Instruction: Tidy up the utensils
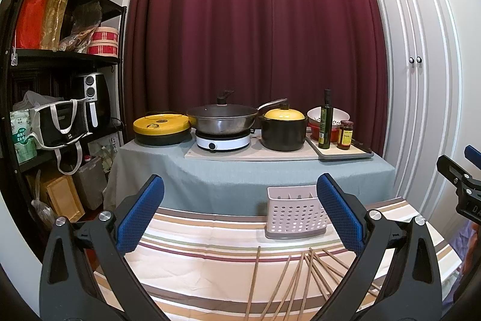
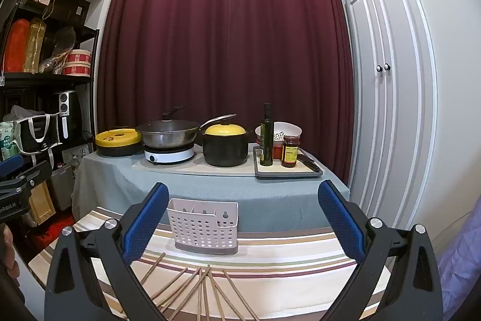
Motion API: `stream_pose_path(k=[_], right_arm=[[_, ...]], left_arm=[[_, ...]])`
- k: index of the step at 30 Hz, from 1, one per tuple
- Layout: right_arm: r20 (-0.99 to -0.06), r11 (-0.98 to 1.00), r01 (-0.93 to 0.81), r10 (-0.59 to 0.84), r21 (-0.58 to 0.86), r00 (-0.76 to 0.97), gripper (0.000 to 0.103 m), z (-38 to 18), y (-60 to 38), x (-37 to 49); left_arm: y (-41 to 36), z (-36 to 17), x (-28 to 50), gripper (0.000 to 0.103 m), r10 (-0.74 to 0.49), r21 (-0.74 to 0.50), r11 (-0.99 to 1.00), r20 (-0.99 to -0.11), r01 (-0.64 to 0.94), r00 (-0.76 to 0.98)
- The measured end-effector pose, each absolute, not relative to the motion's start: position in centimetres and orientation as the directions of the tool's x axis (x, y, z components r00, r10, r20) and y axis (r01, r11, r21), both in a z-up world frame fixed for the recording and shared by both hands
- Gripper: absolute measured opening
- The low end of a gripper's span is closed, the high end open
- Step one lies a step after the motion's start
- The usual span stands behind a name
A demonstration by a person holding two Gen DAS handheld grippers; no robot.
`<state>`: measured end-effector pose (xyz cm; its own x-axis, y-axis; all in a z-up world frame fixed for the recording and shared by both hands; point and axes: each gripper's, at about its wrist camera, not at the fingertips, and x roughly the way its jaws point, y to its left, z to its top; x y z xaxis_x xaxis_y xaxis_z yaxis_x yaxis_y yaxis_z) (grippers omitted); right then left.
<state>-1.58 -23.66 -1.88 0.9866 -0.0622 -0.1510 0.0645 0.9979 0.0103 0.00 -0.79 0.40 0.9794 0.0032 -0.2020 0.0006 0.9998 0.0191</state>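
Observation:
Several wooden chopsticks (image 1: 303, 282) (image 2: 198, 291) lie scattered on the striped tablecloth (image 1: 210, 245) (image 2: 285, 257) near its front edge. Behind them stands a white perforated utensil holder (image 1: 296, 214) (image 2: 204, 226) with dividers, nothing visible in it. My left gripper (image 1: 240, 215) hovers open above the cloth, left of the holder, with nothing between its blue pads. My right gripper (image 2: 243, 218) is open too, above the chopsticks, with the holder just inside its left finger. Each gripper shows at the edge of the other's view.
Behind the striped table a grey-clothed table (image 1: 240, 170) carries a yellow-lidded pan, a wok on a white hotplate (image 1: 222, 140), a black pot with yellow lid (image 2: 225, 146), an oil bottle and a jar. A cluttered shelf stands left, white cupboard doors (image 2: 387, 98) right.

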Motion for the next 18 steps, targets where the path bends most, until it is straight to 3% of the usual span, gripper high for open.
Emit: stream_pose_path(k=[18], right_arm=[[-0.149, 0.998, 0.064, -0.062, 0.007, 0.987, 0.097, -1.78, -23.57, -1.6]], left_arm=[[-0.7, 0.35, -0.17, 0.099, 0.003, 0.02, 1.0, -0.2, 0.002, 0.98]])
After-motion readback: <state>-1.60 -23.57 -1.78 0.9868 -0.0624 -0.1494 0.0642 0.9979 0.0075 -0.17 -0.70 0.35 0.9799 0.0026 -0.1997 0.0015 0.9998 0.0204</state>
